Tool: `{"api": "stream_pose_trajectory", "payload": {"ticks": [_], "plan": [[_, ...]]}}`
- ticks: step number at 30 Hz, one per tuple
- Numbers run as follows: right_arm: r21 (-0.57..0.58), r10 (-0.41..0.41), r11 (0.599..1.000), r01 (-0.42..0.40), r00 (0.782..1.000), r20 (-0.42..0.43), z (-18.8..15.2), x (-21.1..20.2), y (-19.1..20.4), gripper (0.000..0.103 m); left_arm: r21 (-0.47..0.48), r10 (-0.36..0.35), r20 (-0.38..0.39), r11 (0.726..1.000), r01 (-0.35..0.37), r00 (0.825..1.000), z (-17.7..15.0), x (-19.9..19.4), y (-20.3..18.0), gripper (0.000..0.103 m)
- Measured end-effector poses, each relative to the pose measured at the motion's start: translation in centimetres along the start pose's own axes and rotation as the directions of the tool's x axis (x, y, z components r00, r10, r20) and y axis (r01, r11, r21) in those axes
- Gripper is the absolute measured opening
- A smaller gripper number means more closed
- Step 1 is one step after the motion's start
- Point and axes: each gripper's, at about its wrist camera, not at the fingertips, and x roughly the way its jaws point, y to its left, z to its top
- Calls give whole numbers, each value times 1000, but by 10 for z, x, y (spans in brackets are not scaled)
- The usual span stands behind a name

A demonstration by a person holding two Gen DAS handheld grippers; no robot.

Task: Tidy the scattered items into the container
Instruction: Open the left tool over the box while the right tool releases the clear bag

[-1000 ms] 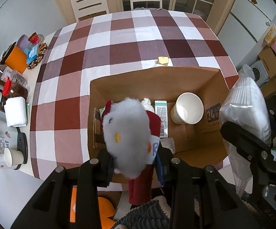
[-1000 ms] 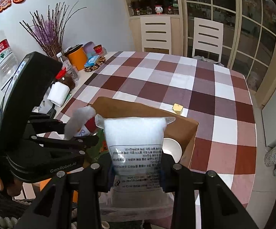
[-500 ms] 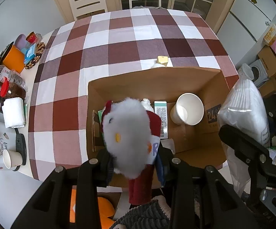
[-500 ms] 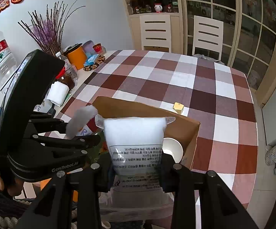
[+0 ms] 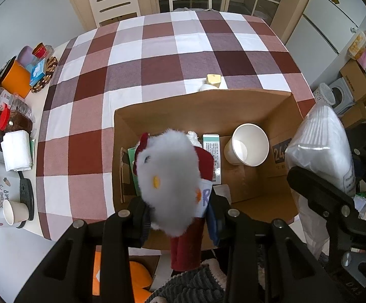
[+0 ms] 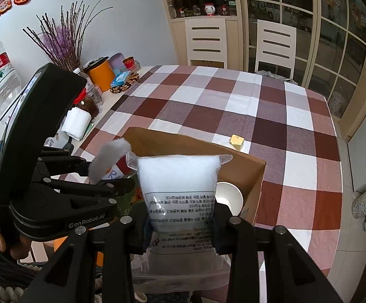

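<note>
Fingers of the left gripper [image 5: 176, 214] are closed on a white plush toy [image 5: 169, 176], pinching its lower body where a red garment hangs down, and the toy's fluffy head sticks up over the near left part of an open cardboard box [image 5: 208, 103]. The right gripper [image 6: 180, 223] is likewise clamped shut, its pads pressing both sides of a sealed clear bag of white filling [image 6: 179, 176] with printed text on its lower half; the bag stands upright above the near edge of the box, towards its right corner. Inside the box, a white paper cup [image 5: 247, 147] lies tipped on its side near the right wall, and a small green-and-white carton [image 5: 212, 159] lies flat beside it towards the middle. The box sits at the near edge of a table covered by a red, mauve and white checked cloth [image 5: 157, 60]. Just beyond the far wall of the box, a small yellow block [image 5: 213, 79] rests on the cloth. Along the table's left edge, off the cloth, stand an orange canister [image 5: 16, 77], a folded white towel [image 5: 16, 154], a jar with a red lid [image 5: 4, 118] and another paper cup [image 5: 13, 212]. Two white chairs [image 6: 275, 44] stand at the far end of the table.
</note>
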Motion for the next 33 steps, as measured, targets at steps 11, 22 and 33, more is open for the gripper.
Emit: {"api": "stream_pose_trajectory", "payload": {"ticks": [11,22,33], "plan": [[14,-8,1000,8,1000,-1,5,7,-3,36,10,5,-9,1000,-5,1000,8,5,0,37],[44,-77,996,73,993,89,12,-1,-12,101,-1,111,45,994,-111,993,16,-3,9,82],[60,-68,996,62,992,109,12,-3,-14,101,2,93,49,996,-93,994,13,-7,4,83]]}}
